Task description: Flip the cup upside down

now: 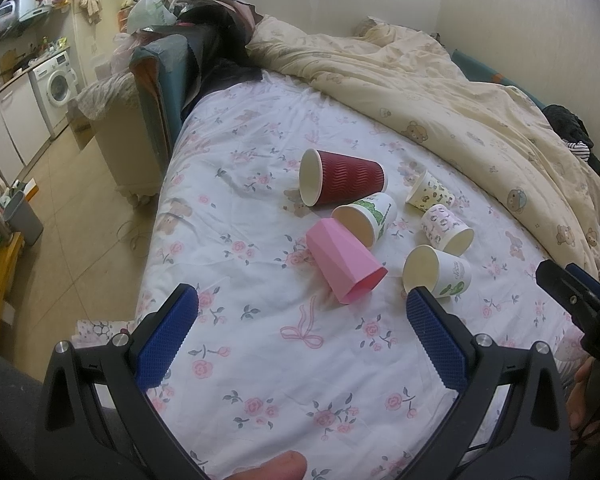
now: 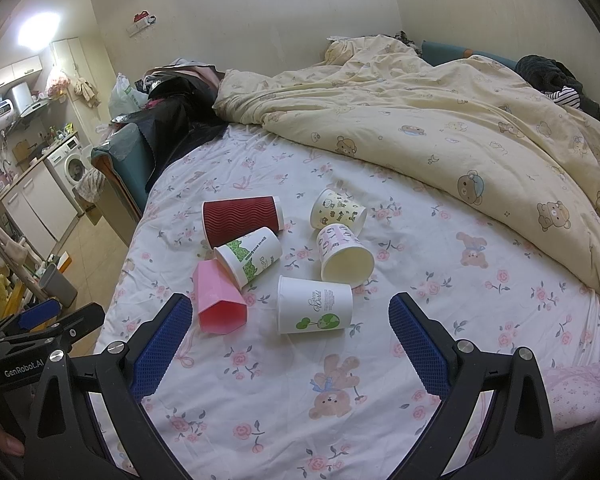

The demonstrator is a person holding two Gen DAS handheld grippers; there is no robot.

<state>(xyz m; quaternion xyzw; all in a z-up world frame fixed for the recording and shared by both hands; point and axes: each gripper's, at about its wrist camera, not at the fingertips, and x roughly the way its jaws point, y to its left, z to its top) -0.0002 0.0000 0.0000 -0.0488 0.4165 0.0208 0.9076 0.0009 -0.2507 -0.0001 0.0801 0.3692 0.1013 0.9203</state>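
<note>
Several cups lie on their sides on a floral bed sheet [image 1: 260, 360]. A pink faceted cup [image 1: 342, 266] [image 2: 216, 304] lies nearest my left gripper. A dark red ribbed cup [image 1: 346, 178] [image 2: 240, 220] lies behind it, touching a white cup with green print [image 1: 368, 216] [image 2: 250, 258]. A white cup with a green globe [image 1: 438, 272] [image 2: 314, 305] lies just ahead of my right gripper. Two small cartoon cups [image 1: 446, 230] [image 2: 338, 210] lie further back. My left gripper [image 1: 302, 308] and right gripper [image 2: 290, 314] are both open and empty, above the sheet.
A cream bear-print duvet [image 1: 440, 100] [image 2: 420, 120] is bunched along the far and right side. The bed's left edge drops to a tiled floor [image 1: 72, 208] with a grey bin [image 1: 24, 216], a washing machine [image 1: 58, 84] and a cluttered chair [image 1: 164, 76].
</note>
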